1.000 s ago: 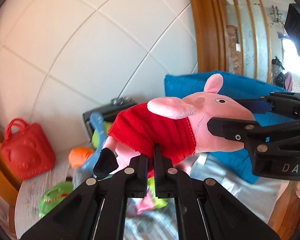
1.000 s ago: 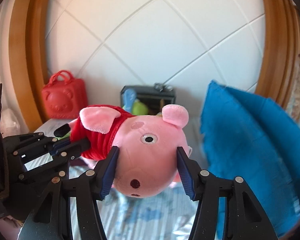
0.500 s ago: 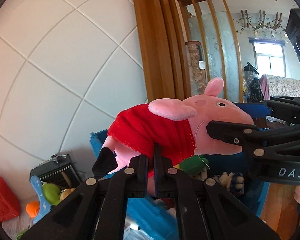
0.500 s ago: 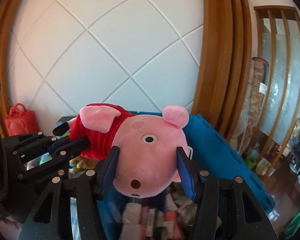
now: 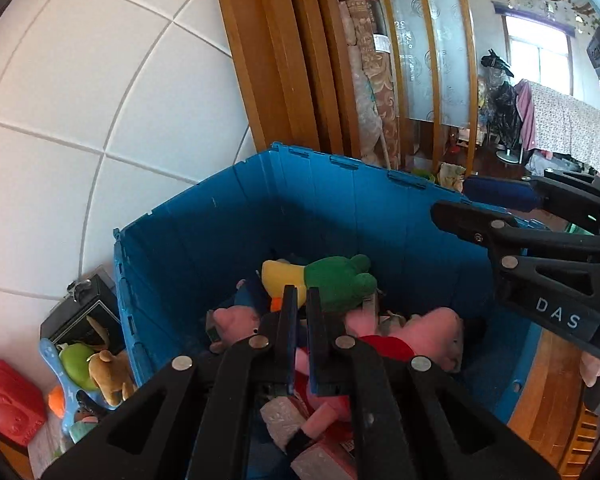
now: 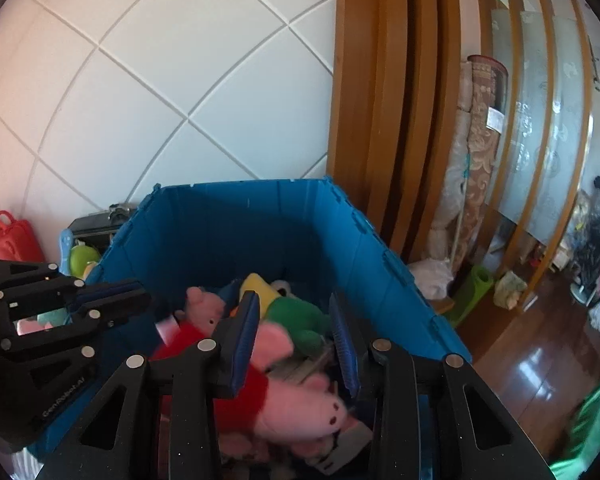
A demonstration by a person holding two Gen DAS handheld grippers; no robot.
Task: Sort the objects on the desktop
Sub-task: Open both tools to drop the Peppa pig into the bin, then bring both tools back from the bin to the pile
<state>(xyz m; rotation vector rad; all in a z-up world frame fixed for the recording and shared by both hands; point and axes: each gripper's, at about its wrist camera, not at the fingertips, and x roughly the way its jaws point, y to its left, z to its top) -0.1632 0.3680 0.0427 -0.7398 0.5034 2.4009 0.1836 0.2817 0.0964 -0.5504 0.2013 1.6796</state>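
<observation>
The pink pig plush (image 5: pixel 432 332) in a red dress (image 6: pixel 240 396) lies loose in the blue plastic bin (image 5: pixel 220 240), blurred, on top of other soft toys. My left gripper (image 5: pixel 302 296) hovers over the bin, shut with nothing in it. It shows at the left edge of the right wrist view, left gripper (image 6: pixel 72 308). My right gripper (image 6: pixel 294 336) hangs above the pig. Its jaws are closing and hold nothing: the pig lies below them, free of the blue pads (image 6: pixel 244 340).
A green and yellow plush (image 5: pixel 332 280) and a second pink plush (image 5: pixel 236 320) lie in the bin. Left of the bin are a black box (image 5: pixel 80 316), small toys and a red bag (image 5: pixel 8 400). A wooden frame (image 5: pixel 268 60) and rolled carpets (image 5: pixel 372 80) stand behind.
Both grippers carried the pig rightward until they were over the blue bin, then let it go. It now lies in the bin and the right jaws stand narrower.
</observation>
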